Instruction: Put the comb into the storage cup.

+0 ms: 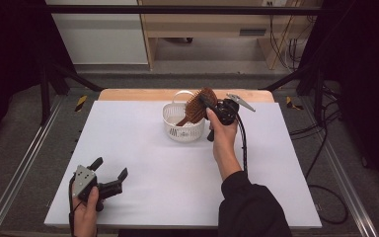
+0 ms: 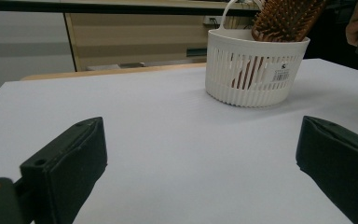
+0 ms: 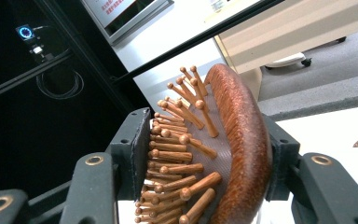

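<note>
A: Where is the brush?

B: The brown hairbrush is at the far middle of the white table. Its handle end goes down into the small white basket. Its wide head sticks up above the rim.

A: Who is holding it?

B: The right gripper is. Its two black jaws are squeezed on the head of the brush. In the right gripper view, one jaw presses on the wooden pins and the other jaw presses on the round wooden back.

A: What about the other one?

B: The left gripper is at the near left of the table, well apart from the basket. The person's left hand holds it. Its jaws are spread wide with nothing between them. In the left gripper view you can see the table between them, and the basket farther off with the brush head poking out.

A: Is the basket standing up?

B: Yes, it stands upright, with its thin white handle up on the far side.
</note>
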Available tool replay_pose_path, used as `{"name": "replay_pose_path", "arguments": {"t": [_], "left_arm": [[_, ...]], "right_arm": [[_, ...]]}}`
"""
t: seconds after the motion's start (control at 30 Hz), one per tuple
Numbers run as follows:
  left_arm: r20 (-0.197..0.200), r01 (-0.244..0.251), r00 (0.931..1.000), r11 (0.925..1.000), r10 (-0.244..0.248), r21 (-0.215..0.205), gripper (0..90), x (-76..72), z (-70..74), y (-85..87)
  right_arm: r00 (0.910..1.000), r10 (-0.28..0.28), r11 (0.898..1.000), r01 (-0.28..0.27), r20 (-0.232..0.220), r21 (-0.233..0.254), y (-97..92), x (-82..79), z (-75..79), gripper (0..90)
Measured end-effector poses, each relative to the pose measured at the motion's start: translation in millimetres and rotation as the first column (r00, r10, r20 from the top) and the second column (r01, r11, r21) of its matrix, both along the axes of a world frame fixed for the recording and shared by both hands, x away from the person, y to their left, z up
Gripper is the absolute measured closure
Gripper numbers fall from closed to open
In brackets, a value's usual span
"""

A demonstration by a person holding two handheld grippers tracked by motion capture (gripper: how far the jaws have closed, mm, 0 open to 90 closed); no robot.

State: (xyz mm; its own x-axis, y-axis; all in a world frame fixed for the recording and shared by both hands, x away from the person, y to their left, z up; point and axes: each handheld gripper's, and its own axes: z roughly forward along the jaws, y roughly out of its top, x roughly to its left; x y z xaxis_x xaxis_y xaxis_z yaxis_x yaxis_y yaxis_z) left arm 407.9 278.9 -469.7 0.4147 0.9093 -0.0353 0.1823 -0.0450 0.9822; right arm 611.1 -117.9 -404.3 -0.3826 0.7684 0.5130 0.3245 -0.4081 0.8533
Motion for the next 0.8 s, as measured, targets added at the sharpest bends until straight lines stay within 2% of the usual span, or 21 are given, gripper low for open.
{"name": "replay_pose_path", "arguments": {"t": [0.27, 0.8], "left_arm": [[-0.001, 0.0, 1.0, 1.0, 0.0, 0.001, 2.1, 0.2, -0.1, -0.2], [-0.001, 0.001, 1.0, 1.0, -0.001, 0.003, 2.0, 0.1, -0.1, -0.3]], "right_arm": [[0.9999, -0.007, 1.0, 0.007, -0.014, 0.015, -2.6, 0.1, -2.6, 43.7], [0.9994, -0.01, 1.0, 0.01, -0.032, 0.011, -8.0, 1.2, -7.0, 42.0]]}}
